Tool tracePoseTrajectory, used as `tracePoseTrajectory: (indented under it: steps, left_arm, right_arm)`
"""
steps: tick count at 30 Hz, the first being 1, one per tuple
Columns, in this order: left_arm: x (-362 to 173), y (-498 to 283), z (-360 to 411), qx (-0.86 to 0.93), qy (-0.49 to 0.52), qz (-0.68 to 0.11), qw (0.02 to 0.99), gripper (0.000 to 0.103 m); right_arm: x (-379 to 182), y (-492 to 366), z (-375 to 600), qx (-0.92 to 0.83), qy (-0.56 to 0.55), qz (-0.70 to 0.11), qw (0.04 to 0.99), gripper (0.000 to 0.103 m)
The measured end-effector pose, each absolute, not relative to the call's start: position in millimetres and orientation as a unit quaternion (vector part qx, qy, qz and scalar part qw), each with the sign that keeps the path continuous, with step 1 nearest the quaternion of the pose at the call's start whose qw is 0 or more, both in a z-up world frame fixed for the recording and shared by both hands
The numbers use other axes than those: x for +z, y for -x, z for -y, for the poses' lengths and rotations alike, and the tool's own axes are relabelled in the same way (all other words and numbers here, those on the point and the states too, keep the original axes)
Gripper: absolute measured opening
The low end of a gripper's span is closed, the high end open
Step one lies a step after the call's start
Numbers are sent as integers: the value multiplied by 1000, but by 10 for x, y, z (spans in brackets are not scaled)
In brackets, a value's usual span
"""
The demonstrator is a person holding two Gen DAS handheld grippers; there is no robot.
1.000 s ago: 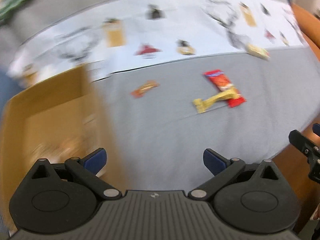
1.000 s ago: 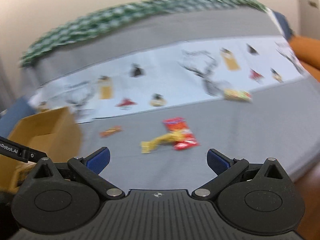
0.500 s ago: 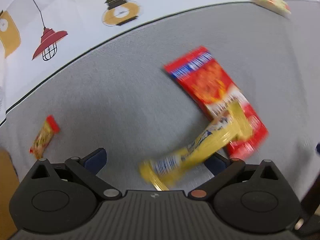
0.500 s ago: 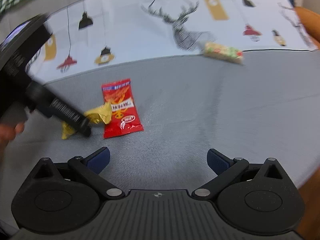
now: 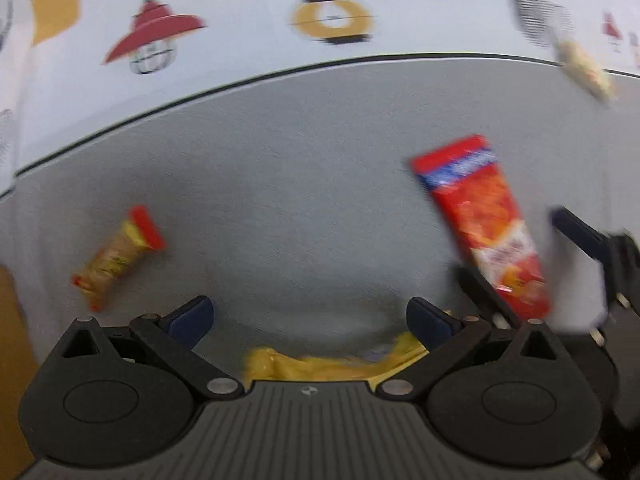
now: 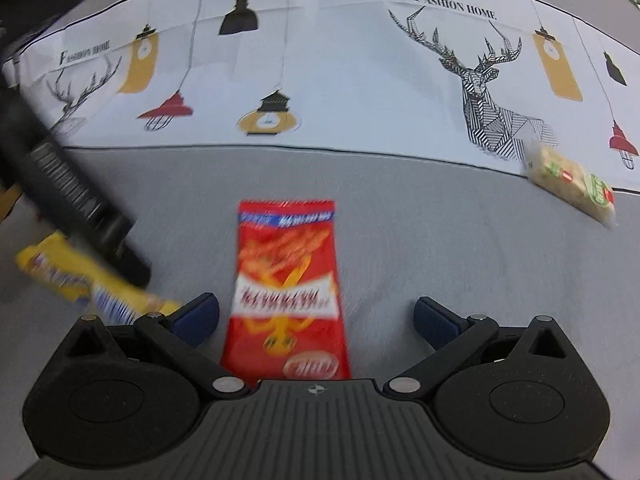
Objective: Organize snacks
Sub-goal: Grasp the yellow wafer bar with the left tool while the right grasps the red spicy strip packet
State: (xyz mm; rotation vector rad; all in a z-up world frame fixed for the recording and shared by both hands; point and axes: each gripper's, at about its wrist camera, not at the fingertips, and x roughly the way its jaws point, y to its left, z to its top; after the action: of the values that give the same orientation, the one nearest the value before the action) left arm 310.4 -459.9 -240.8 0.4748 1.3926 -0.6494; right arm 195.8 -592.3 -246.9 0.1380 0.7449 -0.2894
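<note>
A red snack packet (image 6: 286,288) lies flat on the grey cloth between the open fingers of my right gripper (image 6: 316,316); it also shows in the left wrist view (image 5: 486,226). A yellow snack bar (image 5: 332,362) lies low between the open fingers of my left gripper (image 5: 308,318), partly hidden by the gripper body; in the right wrist view the yellow bar (image 6: 80,280) sits under the left gripper's black body (image 6: 68,192). A small red-and-yellow candy (image 5: 116,258) lies to the left. A pale cracker pack (image 6: 572,178) lies far right.
The table carries a grey cloth (image 5: 300,184) and a white printed cloth with lamps and deer (image 6: 360,68) behind it. A brown cardboard edge (image 5: 10,360) shows at the far left. The right gripper's finger (image 5: 580,236) shows at the right.
Both grippers have come down close over the snacks. The left one now straddles the yellow bar, the right one straddles the red packet. Both stay open.
</note>
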Motion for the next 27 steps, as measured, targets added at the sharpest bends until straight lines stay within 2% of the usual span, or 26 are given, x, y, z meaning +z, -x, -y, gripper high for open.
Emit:
tracePoseTrajectory:
  steps: [10, 15, 16, 18, 21, 24, 27]
  left_arm:
    - [-2219, -2877, 4526, -421, -280, -575, 643, 103]
    - [-2199, -2591, 4654, -482, -405, -494, 600, 103]
    - [-2243, -2579, 4671, -477, -418, -502, 588, 103]
    - [-2328, -2710, 4668, -448, -380, -561, 583, 103]
    - [-2387, -3043, 4523, -358, -240, -638, 638, 103]
    - [-2363, -3297, 4313, -273, -94, -676, 678, 103]
    - [-2352, -3369, 4253, -216, -48, -689, 690, 103]
  right_arm:
    - [-2468, -1736, 6270, -181, -82, -356, 913, 102]
    - [-2475, -1752, 6297, -177, -80, -356, 914, 102]
    - [-2475, -1754, 6304, -175, -79, -356, 914, 102]
    - [-2479, -1751, 6304, -174, -79, -354, 915, 102]
    - [-2495, -1737, 6290, -176, -78, -348, 917, 102]
    - [-2505, -1725, 6284, -178, -78, -343, 919, 102]
    - [-2511, -1712, 6278, -179, -77, -340, 920, 102]
